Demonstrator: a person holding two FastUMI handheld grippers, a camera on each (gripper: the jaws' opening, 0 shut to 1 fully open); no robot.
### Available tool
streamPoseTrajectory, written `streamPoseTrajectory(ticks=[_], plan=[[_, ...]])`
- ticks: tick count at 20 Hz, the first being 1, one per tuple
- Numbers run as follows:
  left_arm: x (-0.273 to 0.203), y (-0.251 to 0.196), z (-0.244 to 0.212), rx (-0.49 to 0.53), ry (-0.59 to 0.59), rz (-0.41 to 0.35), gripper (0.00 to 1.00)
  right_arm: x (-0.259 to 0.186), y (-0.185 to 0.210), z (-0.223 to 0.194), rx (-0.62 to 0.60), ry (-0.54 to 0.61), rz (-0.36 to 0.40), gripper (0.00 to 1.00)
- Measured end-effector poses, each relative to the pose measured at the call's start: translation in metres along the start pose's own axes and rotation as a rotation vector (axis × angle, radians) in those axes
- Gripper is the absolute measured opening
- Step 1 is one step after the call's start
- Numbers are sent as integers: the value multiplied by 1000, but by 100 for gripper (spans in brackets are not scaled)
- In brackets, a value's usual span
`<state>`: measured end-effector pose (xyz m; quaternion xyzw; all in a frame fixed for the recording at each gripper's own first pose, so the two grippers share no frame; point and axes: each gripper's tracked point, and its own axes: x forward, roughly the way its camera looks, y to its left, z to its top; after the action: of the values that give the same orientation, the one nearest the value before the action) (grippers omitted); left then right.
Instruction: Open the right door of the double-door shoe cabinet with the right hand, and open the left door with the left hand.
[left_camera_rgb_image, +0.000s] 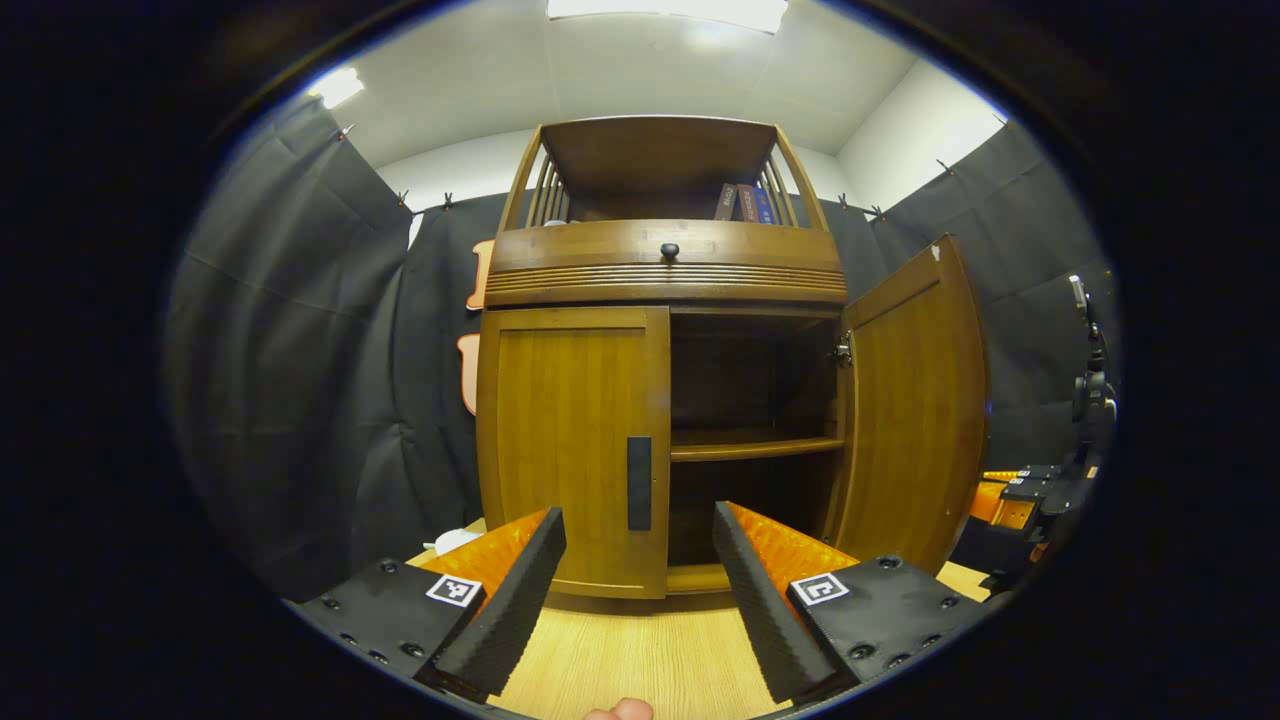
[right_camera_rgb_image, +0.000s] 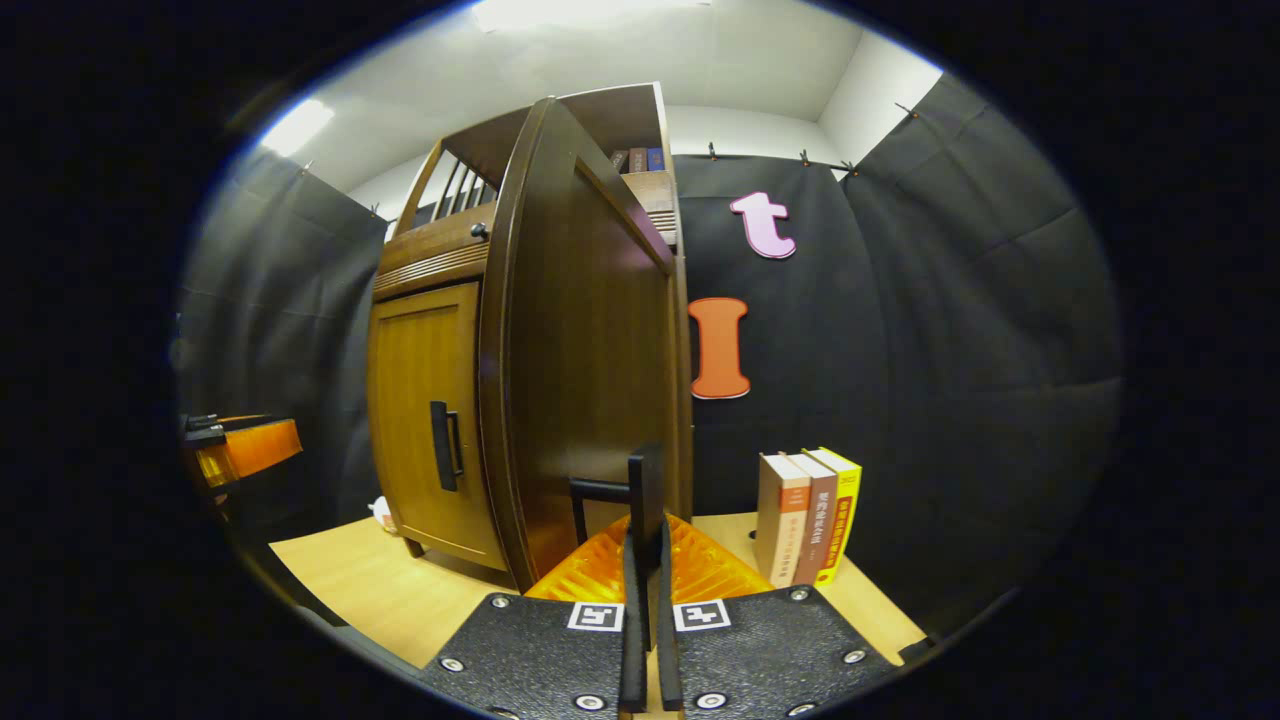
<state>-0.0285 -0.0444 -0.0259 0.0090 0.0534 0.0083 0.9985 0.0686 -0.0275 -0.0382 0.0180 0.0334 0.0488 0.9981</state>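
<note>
Brown wood with a smooth varnished grain forms the double-door shoe cabinet (left_camera_rgb_image: 660, 270), which stands on a pale wood-grain surface (left_camera_rgb_image: 640, 660). Its top carries a railed shelf with slanted slats, and below that a ribbed drawer front with a small round dark knob (left_camera_rgb_image: 669, 250).

In the left gripper view, the left door (left_camera_rgb_image: 572, 450) is closed and flat, with a dark rectangular handle (left_camera_rgb_image: 639, 483) near its inner edge. The right door (left_camera_rgb_image: 912, 400) stands swung outward, exposing a dark interior with one horizontal inner shelf (left_camera_rgb_image: 755, 447). The left gripper (left_camera_rgb_image: 640, 570) has its ridged fingers spread wide apart, holding nothing, positioned in front of the left door's handle and apart from it. Books (left_camera_rgb_image: 745, 203) stand on the top shelf. The right gripper (left_camera_rgb_image: 1020, 495) appears at the far right edge, beyond the open door.

In the right gripper view, the right door (right_camera_rgb_image: 580, 350) is seen close up, edge-on and curved by the lens. The right gripper (right_camera_rgb_image: 648, 560) has its fingers pressed together on the thin dark bar handle (right_camera_rgb_image: 640, 490) of that door. This view also shows three upright books (right_camera_rgb_image: 808, 515) on the surface beside the cabinet, and the left gripper (right_camera_rgb_image: 240, 450) at the left edge.
</note>
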Motion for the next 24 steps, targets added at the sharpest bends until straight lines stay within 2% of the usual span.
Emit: streamPoseTrajectory(ticks=[2,4,5,6,7,9,10,11,13,14,17,18,20,23,24], plan=[[1,-6,-6,2,11,-12,94,-2,-20,2,2,3,-35,1],[0,-10,-11,6,23,-24,94,-4,-26,3,43,7,-25,0],[1,-11,-10,11,25,-26,94,-2,-27,3,32,5,-18,5],[2,-11,-11,14,25,-26,94,-2,-26,3,32,1,-13,5],[3,-11,-11,14,24,-24,94,-3,-27,3,30,-3,-7,0],[2,-10,-12,12,26,-21,94,-2,-31,3,30,-9,10,0],[1,-8,-12,13,27,-18,94,-1,-34,2,30,-9,20,5],[1,-7,-13,15,30,-15,94,-1,-38,2,27,-6,33,0],[2,-5,-15,12,35,-8,94,0,-47,1,15,8,62,0],[2,-3,-16,11,36,-4,94,0,-50,1,12,13,77,5],[2,0,-15,7,42,6,94,2,-55,1,2,25,126,5],[3,2,-16,6,43,6,94,1,-55,1,-7,29,140,0],[4,1,-17,-2,44,6,94,0,-55,2,-35,27,164,0],[7,3,-12,-6,33,13,94,0,-55,0,-27,30,149,1],[9,5,-12,-4,29,15,96,0,-54,0,-14,26,140,1]])
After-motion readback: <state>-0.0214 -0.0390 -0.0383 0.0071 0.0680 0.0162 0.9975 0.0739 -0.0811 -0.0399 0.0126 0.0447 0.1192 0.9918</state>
